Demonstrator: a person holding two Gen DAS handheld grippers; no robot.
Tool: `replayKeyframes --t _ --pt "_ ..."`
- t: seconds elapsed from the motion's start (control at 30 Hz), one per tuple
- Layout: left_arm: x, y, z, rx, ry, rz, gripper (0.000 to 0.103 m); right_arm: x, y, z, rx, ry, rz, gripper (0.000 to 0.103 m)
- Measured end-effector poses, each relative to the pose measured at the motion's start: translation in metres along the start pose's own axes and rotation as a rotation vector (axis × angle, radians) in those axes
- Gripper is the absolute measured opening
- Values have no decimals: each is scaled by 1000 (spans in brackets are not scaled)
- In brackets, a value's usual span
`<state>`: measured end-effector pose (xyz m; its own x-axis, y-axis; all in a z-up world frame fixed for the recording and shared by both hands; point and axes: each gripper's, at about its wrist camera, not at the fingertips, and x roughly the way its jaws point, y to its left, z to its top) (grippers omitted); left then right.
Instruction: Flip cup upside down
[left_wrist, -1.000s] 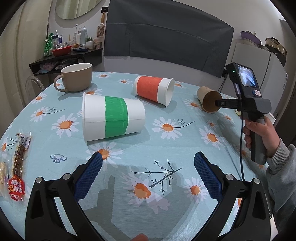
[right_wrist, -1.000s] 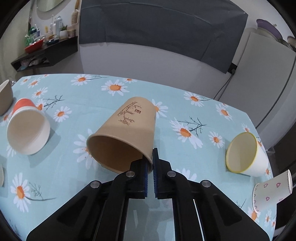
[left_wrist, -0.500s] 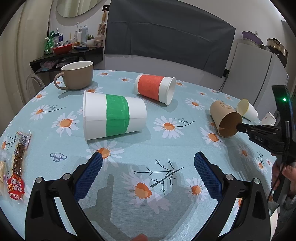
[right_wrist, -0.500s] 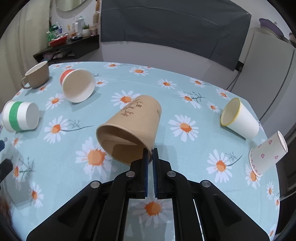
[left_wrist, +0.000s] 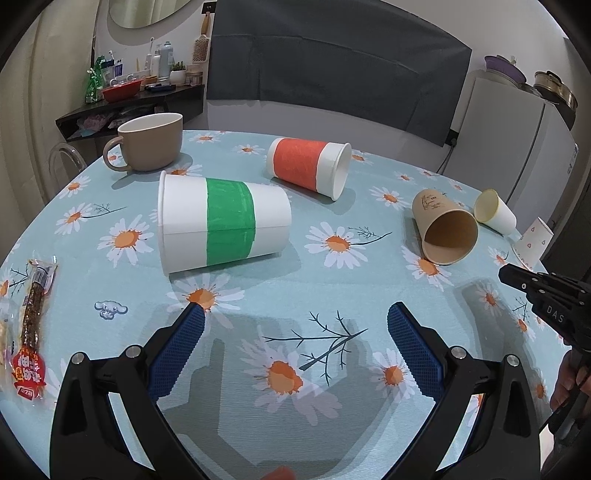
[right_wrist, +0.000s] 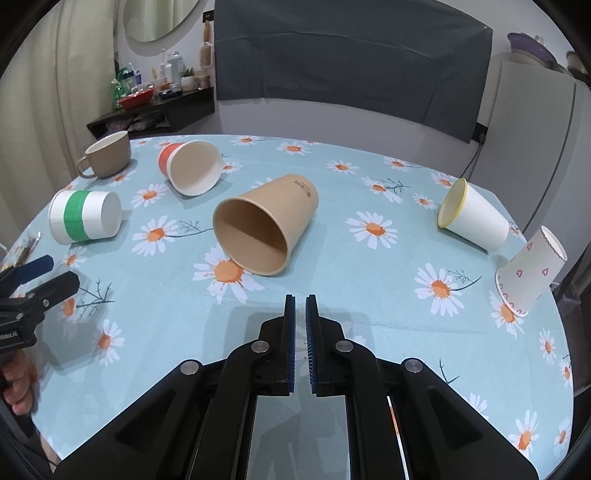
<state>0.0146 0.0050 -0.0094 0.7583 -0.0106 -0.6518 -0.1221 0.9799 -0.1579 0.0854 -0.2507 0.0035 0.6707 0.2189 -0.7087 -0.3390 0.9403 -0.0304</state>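
1. Brown paper cup (right_wrist: 264, 229): lies on its side near the middle of the desk (right_wrist: 369, 295), mouth toward the right hand-held gripper (right_wrist: 300, 306), base pointing away. Not inverted.
2. Right hand-held gripper: pads nearly together with a thin gap, gripping nothing, just short of the cup's rim and apart from it.
3. Left hand-held gripper (left_wrist: 295, 325): fingers spread wide, empty, hovering over bare cloth, well clear of the brown cup (left_wrist: 445, 230).
4. Neighbours: green-banded cup (right_wrist: 85, 221), red cup (right_wrist: 192, 166) and yellow-rimmed cup (right_wrist: 474, 218), all on their sides; heart cup (right_wrist: 530, 273) tilted at the desk edge; mug (right_wrist: 107, 155) upright.
5. Step in hand, as judged: regrasp the brown cup for the turn. Open the right pads enough to take one wall at the rim, pinch lightly so the paper does not crease, then swing the base up and over.
6. Risk: a nudge on the round wall may roll the cup; approach along its axis and set the mouth down flat.
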Motion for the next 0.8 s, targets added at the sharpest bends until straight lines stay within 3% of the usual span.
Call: replayKeyframes --t 0.03,0.1,0.13,0.2,0.3,0.47,0.53,0.8 --pt "0 0 0 0 3 5 97 -1 -4 -2 10 0 6 15" --pt "1 -1 0 3 8 9 97 -3 -11 -6 28 -6 6 41" --pt "2 -2 0 6 12 7 97 -6 -14 -8 33 -18 -3 60" --pt "3 -3 0 13 15 13 97 -10 -20 -12 25 -37 -19 64" --pt "2 -5 1 23 9 -1 97 -12 -29 -18 24 -40 -27 83" --pt "3 -2 13 -23 37 -66 97 -6 -44 -27 42 -10 -8 86" --pt "0 -7 21 -19 37 -60 97 -2 -49 -29 54 5 -9 86" --pt "-5 -48 62 83 82 -75 97 5 -70 -34 102 26 10 87"
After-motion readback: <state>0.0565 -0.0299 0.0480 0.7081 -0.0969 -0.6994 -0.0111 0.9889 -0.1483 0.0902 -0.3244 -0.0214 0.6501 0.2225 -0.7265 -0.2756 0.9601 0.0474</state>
